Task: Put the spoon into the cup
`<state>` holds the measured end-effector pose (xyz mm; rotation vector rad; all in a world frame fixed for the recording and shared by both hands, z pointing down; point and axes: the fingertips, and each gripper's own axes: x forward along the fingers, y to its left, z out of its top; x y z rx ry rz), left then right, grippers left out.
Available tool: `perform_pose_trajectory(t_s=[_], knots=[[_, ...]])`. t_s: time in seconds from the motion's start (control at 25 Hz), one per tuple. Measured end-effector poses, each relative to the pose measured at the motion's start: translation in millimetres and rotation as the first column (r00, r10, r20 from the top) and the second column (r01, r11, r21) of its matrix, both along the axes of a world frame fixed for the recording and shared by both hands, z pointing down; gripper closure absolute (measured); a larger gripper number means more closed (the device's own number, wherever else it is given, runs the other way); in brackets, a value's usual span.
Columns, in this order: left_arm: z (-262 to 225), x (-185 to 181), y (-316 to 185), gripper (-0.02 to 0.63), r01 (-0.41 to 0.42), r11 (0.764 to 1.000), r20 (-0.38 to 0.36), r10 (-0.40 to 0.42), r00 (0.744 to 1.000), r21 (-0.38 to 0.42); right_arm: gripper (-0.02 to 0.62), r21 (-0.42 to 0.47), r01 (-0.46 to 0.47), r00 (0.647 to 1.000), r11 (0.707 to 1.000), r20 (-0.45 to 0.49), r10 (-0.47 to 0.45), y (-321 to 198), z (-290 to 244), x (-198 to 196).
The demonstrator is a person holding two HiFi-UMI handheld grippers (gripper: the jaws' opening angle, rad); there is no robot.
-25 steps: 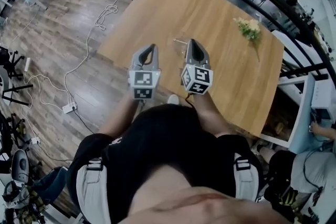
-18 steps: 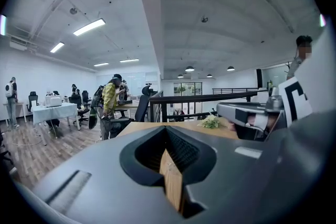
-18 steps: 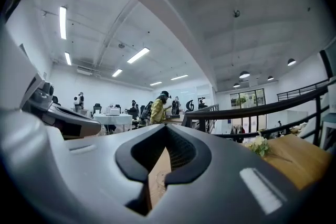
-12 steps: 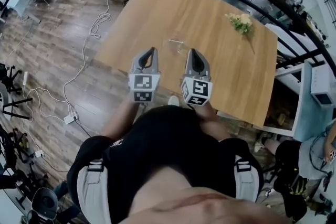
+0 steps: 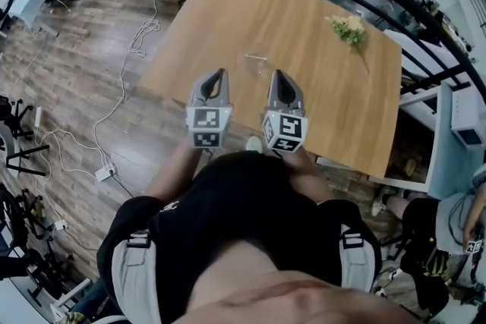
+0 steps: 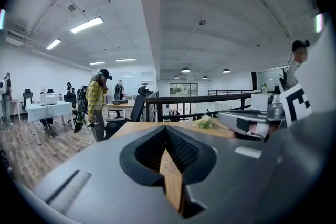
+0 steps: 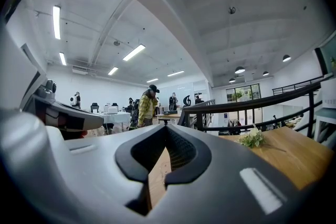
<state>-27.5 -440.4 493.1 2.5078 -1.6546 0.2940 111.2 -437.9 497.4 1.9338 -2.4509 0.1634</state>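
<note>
Left gripper, right gripper — both pressed together, empty; I'm holding them short of the spoon, readying a reach.

An open-plan office; white desks, swivel chair, ceiling strip lights, cables trailing over wooden floor.

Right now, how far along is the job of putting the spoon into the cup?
Nothing looks done yet. The spoon lies on the table, outside the clear cup, which shows only faintly near it. In hand: nothing. The left gripper and right gripper are both shut and empty, near the table's edge. Left to do: reach out, grasp the spoon and put it into the cup.
</note>
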Motion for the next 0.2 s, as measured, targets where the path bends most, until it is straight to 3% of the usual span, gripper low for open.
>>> perform_pose_trajectory(t_s=[0.2], knots=[[0.3, 4.3, -3.2, 0.594, -0.009, 1.0, 0.0, 0.009, 1.0, -0.007, 0.597, -0.008, -0.001, 1.0, 1.0, 0.004, 0.001, -2.5, 1.6, 1.8]])
